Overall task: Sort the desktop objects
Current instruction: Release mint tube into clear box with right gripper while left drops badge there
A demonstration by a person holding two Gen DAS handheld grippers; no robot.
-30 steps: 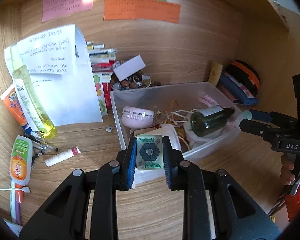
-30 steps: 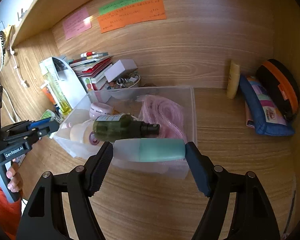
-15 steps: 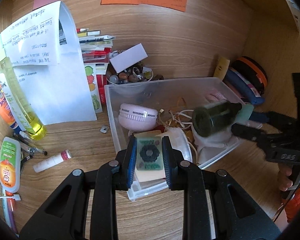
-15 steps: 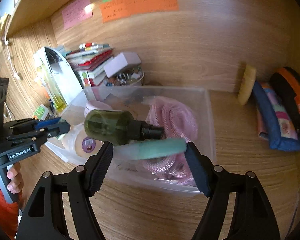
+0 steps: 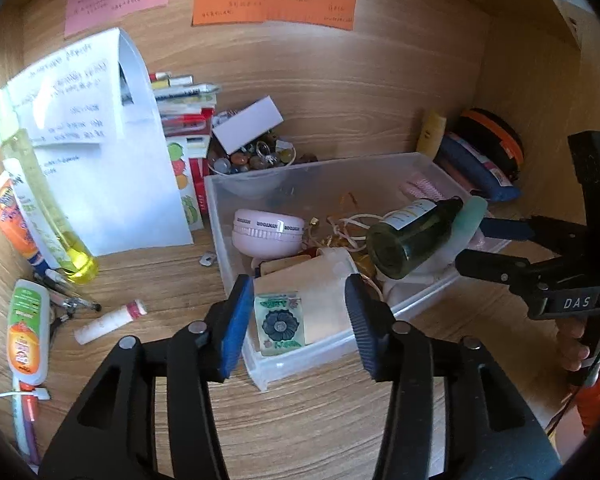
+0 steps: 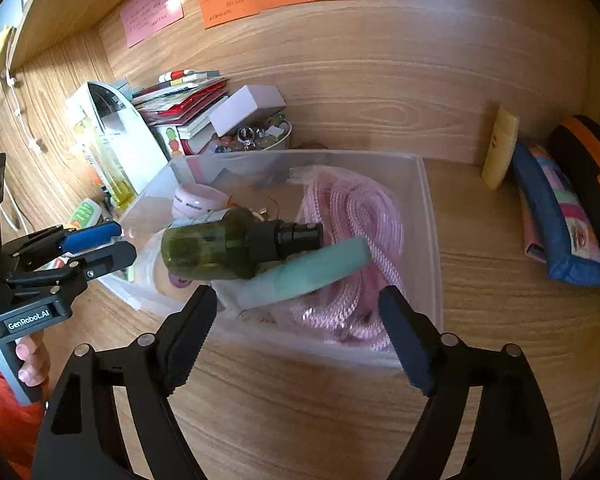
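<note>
A clear plastic bin point(image 5: 300, 360) stands on the wooden desk. My left gripper point(image 5: 298, 320) hangs over its near corner, jaws opening, pads clear of the green flower card point(image 5: 280, 324) that lies loose inside the bin between them. My right gripper point(image 6: 298, 320) is at the bin's point(image 6: 428, 200) front wall, jaws opening. A dark green bottle point(image 6: 220, 244) and a teal tube point(image 6: 316, 270) tilt into the bin just beyond its fingertips, untouched by the pads. The left wrist view shows the bottle point(image 5: 412, 236) and the right gripper point(image 5: 500, 248) beside it.
The bin also holds a pink round case point(image 5: 268, 232) and a pink coiled rope point(image 6: 356, 216). Left of it are a folded white paper point(image 5: 112, 168), a yellow bottle point(image 5: 48, 208), tubes and a lip balm point(image 5: 108, 322). Pencil cases point(image 6: 556, 216) lie at the right; a bowl of beads point(image 5: 256, 160) sits behind.
My left jaws opened and let go of the flower card, which now lies in the bin. My right jaws widened, and the bottle and teal tube slipped forward into the bin.
</note>
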